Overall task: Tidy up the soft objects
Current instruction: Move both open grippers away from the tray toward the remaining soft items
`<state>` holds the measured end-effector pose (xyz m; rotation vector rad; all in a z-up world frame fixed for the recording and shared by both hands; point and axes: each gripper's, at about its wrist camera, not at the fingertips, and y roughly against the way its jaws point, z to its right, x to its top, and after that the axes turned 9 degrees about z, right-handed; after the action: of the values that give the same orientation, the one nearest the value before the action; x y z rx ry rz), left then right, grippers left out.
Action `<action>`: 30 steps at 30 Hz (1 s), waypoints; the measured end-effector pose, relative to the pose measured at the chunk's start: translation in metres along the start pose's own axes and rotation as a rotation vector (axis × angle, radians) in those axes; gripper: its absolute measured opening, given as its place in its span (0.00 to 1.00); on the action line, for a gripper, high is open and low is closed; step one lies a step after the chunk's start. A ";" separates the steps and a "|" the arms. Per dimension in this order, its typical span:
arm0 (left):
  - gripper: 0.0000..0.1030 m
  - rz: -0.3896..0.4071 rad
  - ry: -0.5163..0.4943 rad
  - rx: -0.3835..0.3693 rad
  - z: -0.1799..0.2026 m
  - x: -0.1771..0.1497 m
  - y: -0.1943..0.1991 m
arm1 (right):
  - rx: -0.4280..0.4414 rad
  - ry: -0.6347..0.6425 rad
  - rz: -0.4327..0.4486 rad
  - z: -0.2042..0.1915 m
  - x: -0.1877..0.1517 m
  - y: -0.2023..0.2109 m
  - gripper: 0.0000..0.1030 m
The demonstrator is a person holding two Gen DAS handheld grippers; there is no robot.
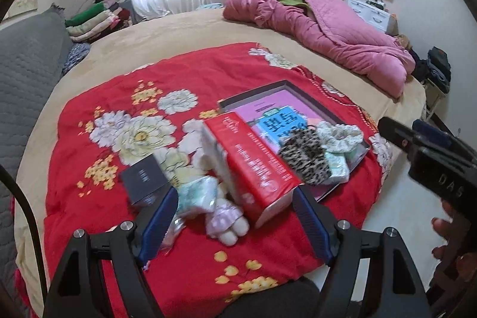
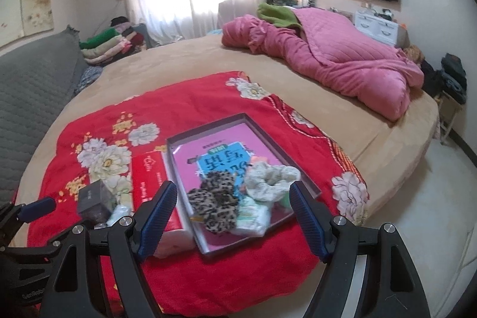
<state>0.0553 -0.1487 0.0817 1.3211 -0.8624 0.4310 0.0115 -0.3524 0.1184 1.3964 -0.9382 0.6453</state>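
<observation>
Scrunchies lie bunched in the lower right part of a shallow dark tray [image 2: 310,190] that sits on a red flowered blanket [image 2: 190,115] spread over the bed [image 2: 184,55]. A leopard-print scrunchie [image 2: 215,204] is at the centre of the right wrist view, touching a pale floral scrunchie [image 2: 272,180] to its right, with a small white and green soft packet [image 2: 252,216] just below them. Under all three, a pink book with a blue panel [image 2: 220,157] covers the tray floor.

Left of the tray, a red and white carton [image 1: 256,166] lies tilted, its near end in the lower middle of the left wrist view. A small plush doll in a lilac dress [image 1: 226,221] rests against the carton's lower left side, a mint-patterned soft piece [image 1: 198,192] just beside it, and a dark grey box [image 1: 143,178] further left.

Left claw [image 1: 235,224] hovers low over the doll and carton end, jaws spread wide, holding nothing. Right claw [image 2: 232,221] hangs above the near edge of the tray, jaws also wide apart and empty, the leopard scrunchie between its blue fingers [image 2: 307,218] in the view.
</observation>
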 end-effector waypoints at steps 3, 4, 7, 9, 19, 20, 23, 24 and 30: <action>0.76 -0.007 0.021 0.014 -0.014 -0.006 0.004 | 0.019 0.010 0.005 -0.011 0.001 0.002 0.76; 0.76 -0.007 0.027 0.019 -0.018 -0.008 0.005 | 0.026 0.013 0.005 -0.014 0.002 0.002 0.76; 0.76 -0.012 0.043 0.031 -0.029 -0.014 0.009 | 0.047 0.028 0.005 -0.024 0.001 0.004 0.76; 0.76 -0.016 0.051 0.039 -0.035 -0.017 0.011 | 0.061 0.038 0.000 -0.031 -0.001 0.004 0.76; 0.76 -0.021 0.087 0.073 -0.063 -0.033 0.020 | 0.134 0.104 -0.017 -0.065 -0.009 0.008 0.76; 0.76 -0.021 0.091 0.076 -0.065 -0.034 0.021 | 0.141 0.109 -0.017 -0.068 -0.010 0.008 0.76; 0.76 -0.021 0.114 0.086 -0.076 -0.038 0.023 | 0.157 0.127 -0.019 -0.077 -0.013 0.009 0.76; 0.76 -0.022 0.122 0.091 -0.080 -0.039 0.024 | 0.163 0.132 -0.020 -0.080 -0.014 0.009 0.76; 0.76 -0.031 0.159 0.120 -0.103 -0.050 0.029 | 0.186 0.160 -0.027 -0.091 -0.018 0.008 0.77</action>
<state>0.0342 -0.0344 0.0620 1.3884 -0.6917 0.5630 0.0104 -0.2591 0.1136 1.4946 -0.7463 0.8279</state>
